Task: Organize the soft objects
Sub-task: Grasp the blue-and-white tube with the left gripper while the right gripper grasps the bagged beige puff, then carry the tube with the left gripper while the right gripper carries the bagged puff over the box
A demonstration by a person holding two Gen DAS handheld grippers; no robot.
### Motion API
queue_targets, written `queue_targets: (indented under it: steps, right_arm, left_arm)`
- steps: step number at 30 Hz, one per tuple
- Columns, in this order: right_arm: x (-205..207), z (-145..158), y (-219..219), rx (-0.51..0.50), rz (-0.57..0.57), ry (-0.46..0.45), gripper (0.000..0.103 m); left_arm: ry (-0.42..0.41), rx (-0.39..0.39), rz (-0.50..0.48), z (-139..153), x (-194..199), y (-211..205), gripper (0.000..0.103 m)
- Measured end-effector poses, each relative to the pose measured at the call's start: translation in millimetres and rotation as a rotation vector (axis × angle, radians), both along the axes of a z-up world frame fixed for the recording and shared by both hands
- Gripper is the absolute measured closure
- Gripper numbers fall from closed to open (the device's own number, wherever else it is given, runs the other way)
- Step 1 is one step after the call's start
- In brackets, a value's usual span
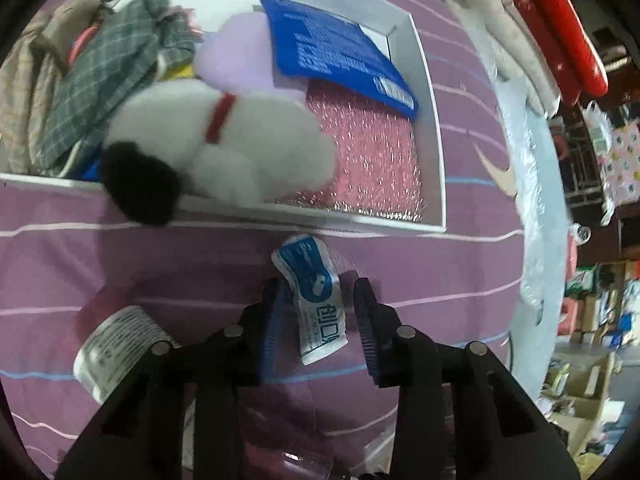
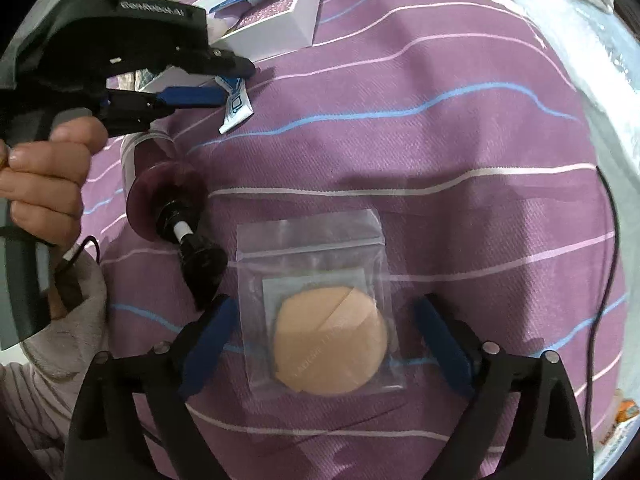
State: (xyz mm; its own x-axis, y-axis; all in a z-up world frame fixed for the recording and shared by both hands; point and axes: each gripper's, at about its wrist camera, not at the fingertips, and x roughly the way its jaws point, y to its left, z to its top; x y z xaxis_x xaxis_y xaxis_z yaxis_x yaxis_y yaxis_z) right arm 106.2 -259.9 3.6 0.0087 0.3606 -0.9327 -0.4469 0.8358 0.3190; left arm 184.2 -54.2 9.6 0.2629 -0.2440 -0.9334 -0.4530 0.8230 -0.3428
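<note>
Spread right gripper [image 2: 320,336] straddles our puff bag [image 2: 320,312]; only the left view shows left gripper [image 1: 320,312] apart around sachet [image 1: 316,296], near the white box [image 1: 436,160].

Left hand-held gripper [image 1: 320,312] spread around blue-white sachet [image 1: 316,296], white plush dog [image 1: 240,140] in white box [image 1: 434,120]

Plush dog [image 1: 224,140] blurred — hides box [image 1: 434,120] contents, bottle [image 1: 116,350] perhaps half-hidden by left hand-held gripper [image 1: 320,316]
</note>
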Motion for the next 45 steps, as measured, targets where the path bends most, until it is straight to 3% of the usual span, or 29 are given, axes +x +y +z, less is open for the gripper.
queue_targets:
  steps: [5,8,13,17,22,27,30,39,45]
  right_arm:
    - [5,2,-12,0.033,-0.015,0.008,0.008]
    - [6,4,-22,0.046,-0.018,-0.004,0.008]
    - [-6,3,-24,0.046,-0.015,-0.022,0.008]
    - [-18,1,-26,0.040,-0.014,-0.043,0.009]
    - [-29,-2,-19,0.009,-0.047,-0.107,0.025]
    - [-35,2,-39,0.014,-0.107,-0.092,0.043]
    - [-36,9,-47,0.014,-0.139,-0.084,0.048]
    - [-36,34,-50,0.003,-0.186,-0.139,0.053]
    - [-30,63,-48,0.059,-0.209,-0.184,0.053]
  left_arm:
    - [0.016,0.073,-0.029,-6,1,-11,0.065]
    - [0.018,0.067,-0.035,-5,2,-12,0.067]
    - [0.032,0.065,-0.026,-6,-1,-5,0.079]
    - [0.037,0.054,-0.026,-5,0,-3,0.083]
    - [0.033,0.038,-0.066,3,-11,1,0.085]
    - [0.029,0.047,-0.097,7,-16,-4,0.085]
    - [0.024,0.041,-0.107,10,-17,-5,0.085]
    - [-0.037,0.077,-0.146,32,-14,-12,0.085]
    - [-0.102,0.170,-0.184,50,-17,-19,0.085]
